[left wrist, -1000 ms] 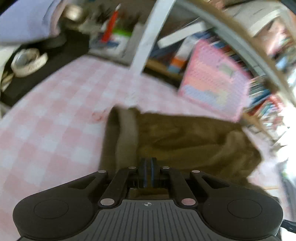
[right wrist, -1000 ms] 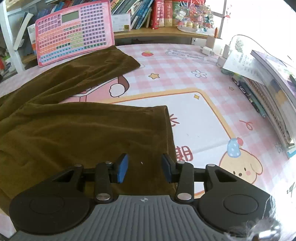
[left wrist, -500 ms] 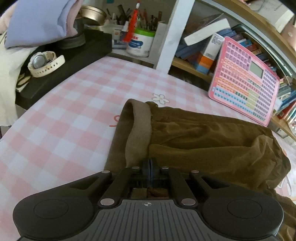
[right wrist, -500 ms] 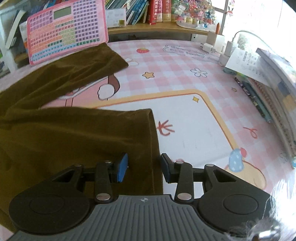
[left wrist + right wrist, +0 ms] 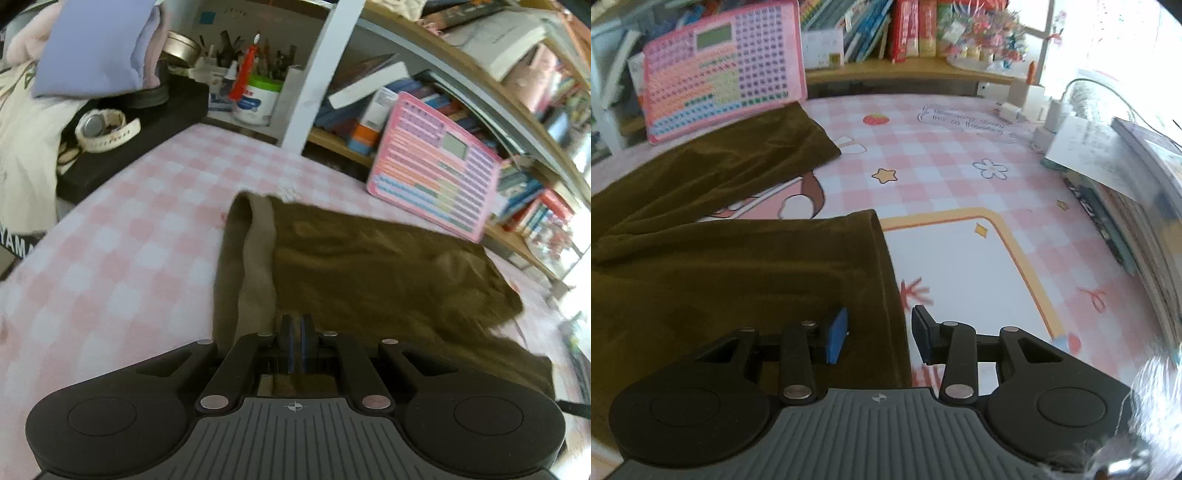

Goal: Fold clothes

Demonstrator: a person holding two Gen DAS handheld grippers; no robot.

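Olive-brown trousers [image 5: 376, 266] lie on a pink checked table mat [image 5: 129, 236]. In the left wrist view their lighter waistband [image 5: 255, 251] runs away from me, and my left gripper [image 5: 296, 332] is shut on the near end of the waistband. In the right wrist view the two trouser legs [image 5: 731, 266] stretch to the left, the far one [image 5: 746, 155] ending near a pink board. My right gripper [image 5: 879, 332] is open, its fingers on either side of the near leg's hem edge [image 5: 886, 280], just above the cloth.
A pink keyboard-like toy board [image 5: 724, 70] leans against the bookshelf [image 5: 886, 33] at the back. Books and papers [image 5: 1126, 173] are stacked at the right. At the left stand a black box with a white watch [image 5: 105, 129], folded cloth [image 5: 92, 44] and a pen pot [image 5: 256, 99].
My right gripper has slid right along the near trouser leg until its fingers straddle the hem edge. My left gripper stays shut on the waistband, and its view has swung.
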